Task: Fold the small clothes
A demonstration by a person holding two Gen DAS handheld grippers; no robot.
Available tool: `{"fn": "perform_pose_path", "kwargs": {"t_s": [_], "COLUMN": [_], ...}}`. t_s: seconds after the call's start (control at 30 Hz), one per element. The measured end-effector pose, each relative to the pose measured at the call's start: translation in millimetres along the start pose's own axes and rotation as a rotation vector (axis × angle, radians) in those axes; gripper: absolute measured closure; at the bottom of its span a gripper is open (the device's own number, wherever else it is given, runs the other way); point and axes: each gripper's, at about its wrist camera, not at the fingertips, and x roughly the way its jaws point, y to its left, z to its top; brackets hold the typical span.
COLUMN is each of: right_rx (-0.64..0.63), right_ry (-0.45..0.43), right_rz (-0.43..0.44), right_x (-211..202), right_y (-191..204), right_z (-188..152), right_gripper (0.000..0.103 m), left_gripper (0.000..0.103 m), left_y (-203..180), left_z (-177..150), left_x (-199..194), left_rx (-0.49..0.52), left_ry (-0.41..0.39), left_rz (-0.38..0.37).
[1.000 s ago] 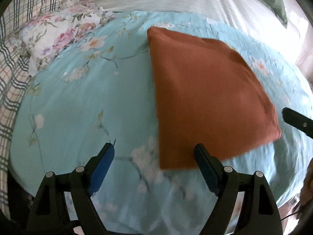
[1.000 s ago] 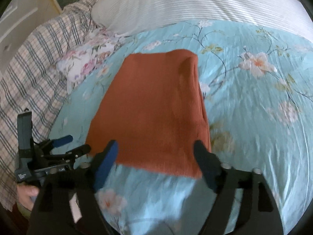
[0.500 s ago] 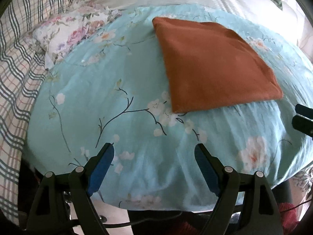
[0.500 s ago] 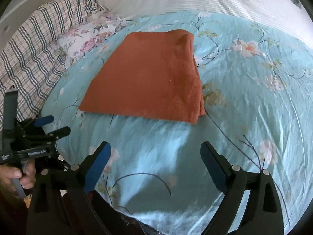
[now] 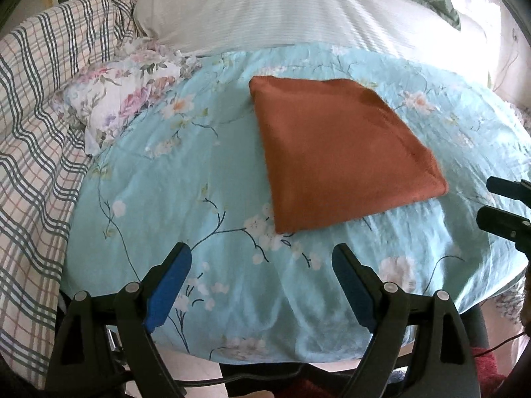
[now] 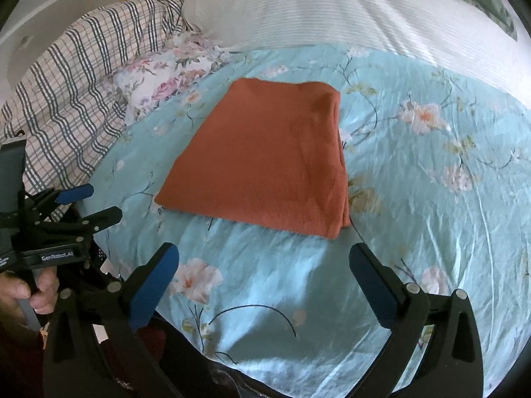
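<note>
A rust-orange garment (image 5: 335, 152) lies folded into a flat rectangle on the light blue floral sheet (image 5: 186, 179); it also shows in the right wrist view (image 6: 265, 159). My left gripper (image 5: 262, 262) is open and empty, held back from the garment's near corner above the sheet's front edge. My right gripper (image 6: 264, 258) is open and empty, just short of the garment's near edge. The left gripper also shows at the left of the right wrist view (image 6: 89, 202), and the right gripper's fingers (image 5: 504, 205) show at the right edge of the left wrist view.
A floral pink-and-white cloth (image 5: 122, 99) lies bunched at the sheet's far left. A plaid blanket (image 5: 36, 126) covers the left side. A white striped pillow (image 5: 298, 6) lies behind. The bed's front edge drops off right below both grippers.
Both grippers have pulled back and up from the folded garment, which now lies farther off and untouched. Both stay open.
</note>
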Motion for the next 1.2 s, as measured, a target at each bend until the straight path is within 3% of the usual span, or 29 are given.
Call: {"fn": "perform_pose_path", "kwargs": {"t_s": [0.33,0.83,1.2], "right_rx": [0.005,-0.053,-0.065], "right_ry": [0.059,0.07,0.066], "right_rz": [0.008,0.007,0.026], "right_x": [21,41,40], "right_y": [-3,7,12], "right_z": [-5,19,22], "right_gripper": [0.001,0.001,0.001], "left_gripper": [0.016,0.016,0.016], "left_y": [5,1,-1], "left_z": [-7,20,22], "left_x": [22,30,23], "left_rx": [-0.008,0.008,-0.002], "left_ry": [0.053,0.013,-0.003], "left_rz": [0.015,0.003,-0.014]}}
